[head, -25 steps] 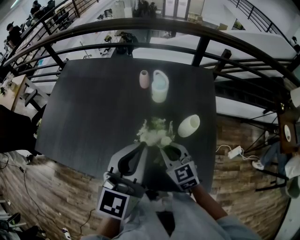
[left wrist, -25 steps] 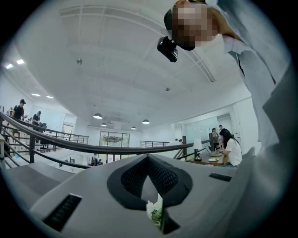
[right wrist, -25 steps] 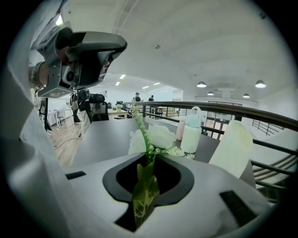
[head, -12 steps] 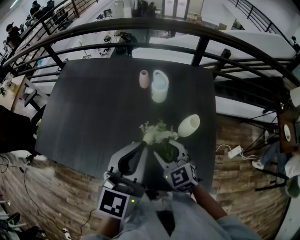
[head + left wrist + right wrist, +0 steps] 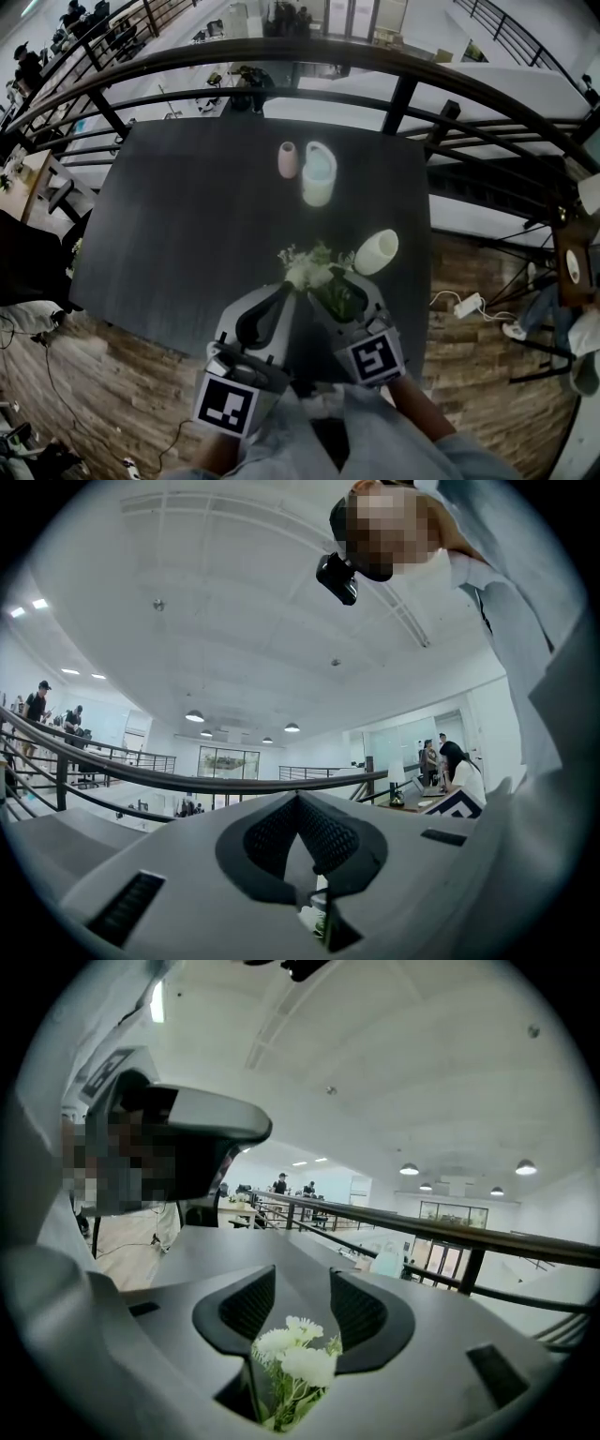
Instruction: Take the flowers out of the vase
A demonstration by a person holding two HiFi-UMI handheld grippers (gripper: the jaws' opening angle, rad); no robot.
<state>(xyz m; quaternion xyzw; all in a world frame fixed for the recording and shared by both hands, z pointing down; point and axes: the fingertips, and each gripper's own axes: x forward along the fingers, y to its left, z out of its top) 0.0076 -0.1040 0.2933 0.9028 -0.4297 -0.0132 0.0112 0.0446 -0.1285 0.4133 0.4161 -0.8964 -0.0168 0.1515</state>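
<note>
Since the flowers sit between the right tongs — jaws apart, just eased inward, not pinching — beside the white vase over the table, left tongs closed tip-to-tip at the blooms' edge, I'd pinch stems, not heads.

In the head view only the heads of the flowers showed; their stems were hidden behind the left gripper and the right gripper, whose jaws had just been closing with the flowers between them. In the right gripper view the stems ran off the bottom edge. Whether the left gripper's meeting jaws pinched a stem could not be told; only a white-and-green scrap showed below them. The sleeves were cut off at the bottom edge, and the people beyond the railing were too small to make out
</note>
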